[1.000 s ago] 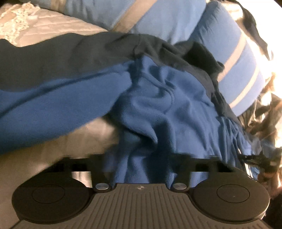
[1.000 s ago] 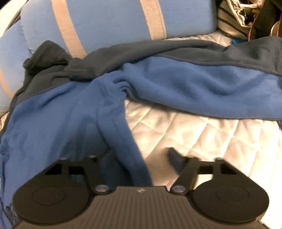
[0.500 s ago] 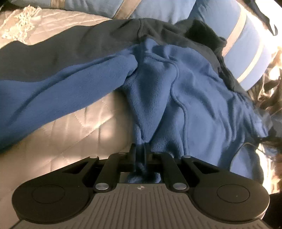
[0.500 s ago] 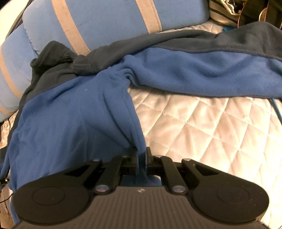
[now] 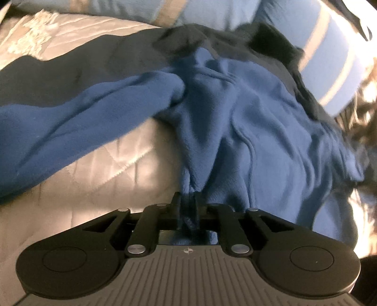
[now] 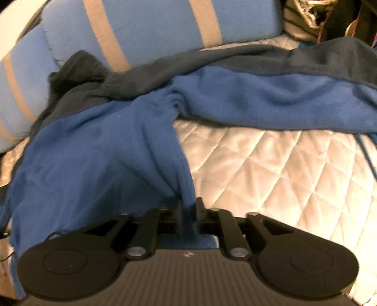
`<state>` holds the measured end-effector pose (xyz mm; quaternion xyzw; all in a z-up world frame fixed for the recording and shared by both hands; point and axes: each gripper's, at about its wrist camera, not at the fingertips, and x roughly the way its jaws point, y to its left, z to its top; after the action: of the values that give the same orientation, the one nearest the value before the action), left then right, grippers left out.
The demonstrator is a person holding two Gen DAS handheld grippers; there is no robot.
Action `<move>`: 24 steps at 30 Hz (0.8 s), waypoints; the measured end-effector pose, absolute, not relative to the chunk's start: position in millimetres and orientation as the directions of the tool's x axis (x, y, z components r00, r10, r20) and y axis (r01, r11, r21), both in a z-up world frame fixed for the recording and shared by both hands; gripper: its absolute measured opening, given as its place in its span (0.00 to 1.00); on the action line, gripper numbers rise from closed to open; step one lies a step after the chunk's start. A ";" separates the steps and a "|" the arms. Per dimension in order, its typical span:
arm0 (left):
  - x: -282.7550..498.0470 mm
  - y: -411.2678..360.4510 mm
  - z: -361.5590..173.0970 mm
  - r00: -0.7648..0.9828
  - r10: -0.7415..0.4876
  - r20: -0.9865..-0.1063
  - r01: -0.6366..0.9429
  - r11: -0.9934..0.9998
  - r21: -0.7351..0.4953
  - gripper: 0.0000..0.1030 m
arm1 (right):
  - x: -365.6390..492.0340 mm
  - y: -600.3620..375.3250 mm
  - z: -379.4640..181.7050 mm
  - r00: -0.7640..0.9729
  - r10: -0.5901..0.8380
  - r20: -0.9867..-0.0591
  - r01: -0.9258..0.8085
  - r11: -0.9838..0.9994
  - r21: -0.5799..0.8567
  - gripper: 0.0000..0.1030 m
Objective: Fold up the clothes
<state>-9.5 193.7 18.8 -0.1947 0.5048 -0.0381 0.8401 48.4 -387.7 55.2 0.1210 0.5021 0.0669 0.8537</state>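
A blue fleece top [image 5: 259, 129] with dark navy shoulders and collar lies crumpled on the bed, one sleeve [image 5: 82, 122] stretched to the left. My left gripper [image 5: 188, 202] pinches a bunched edge of the fleece, and its jaws are opening with the cloth still between them. In the right wrist view the same fleece [image 6: 94, 153] fills the left side, its sleeve [image 6: 271, 101] running off to the right. My right gripper [image 6: 189, 207] grips the fleece's side edge. Its jaws are opening too, with fabric between the pads.
A pale quilted bedspread [image 6: 271, 164] lies under the fleece, also visible in the left wrist view as the bedspread [image 5: 94, 176]. Blue pillows with tan stripes [image 6: 153, 28] sit behind the fleece. Dark clutter [image 6: 329, 18] lies at the back right.
A second ago both grippers stood open over the fleece. Both then shut on its edge, and the pinched cloth now pulls up taut toward each gripper.
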 end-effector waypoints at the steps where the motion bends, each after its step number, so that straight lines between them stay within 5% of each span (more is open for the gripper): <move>1: -9.3 197.8 22.7 0.514 -0.239 -0.824 -0.159 0.917 -0.365 0.36 | 49.5 -385.7 59.1 0.514 0.214 -0.831 0.009 0.967 0.254 0.69; 2: -9.5 201.8 27.3 0.542 -0.214 -0.812 -0.187 0.912 -0.365 0.43 | 50.7 -383.6 63.0 0.541 0.192 -0.819 0.011 0.972 0.235 0.87; 5: -12.5 216.6 44.9 0.623 -0.178 -0.762 -0.245 0.880 -0.406 0.53 | 50.4 -367.8 84.1 0.641 0.142 -0.754 -0.016 0.985 0.172 0.99; 14: -61.0 263.8 103.5 0.788 -0.129 -0.602 -0.263 0.814 -0.518 0.69 | 40.0 -294.4 134.4 0.798 0.217 -0.562 -0.166 0.976 0.142 1.00; 24: -176.0 361.2 105.8 0.860 0.059 -0.508 -0.413 0.664 -0.624 0.70 | 22.2 -217.0 141.9 0.792 0.341 -0.506 -0.382 0.924 0.025 1.00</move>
<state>-176.0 361.2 105.8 -0.3878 0.2288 0.1336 0.8828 22.2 -217.0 141.9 -0.0391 0.2593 0.1911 0.9459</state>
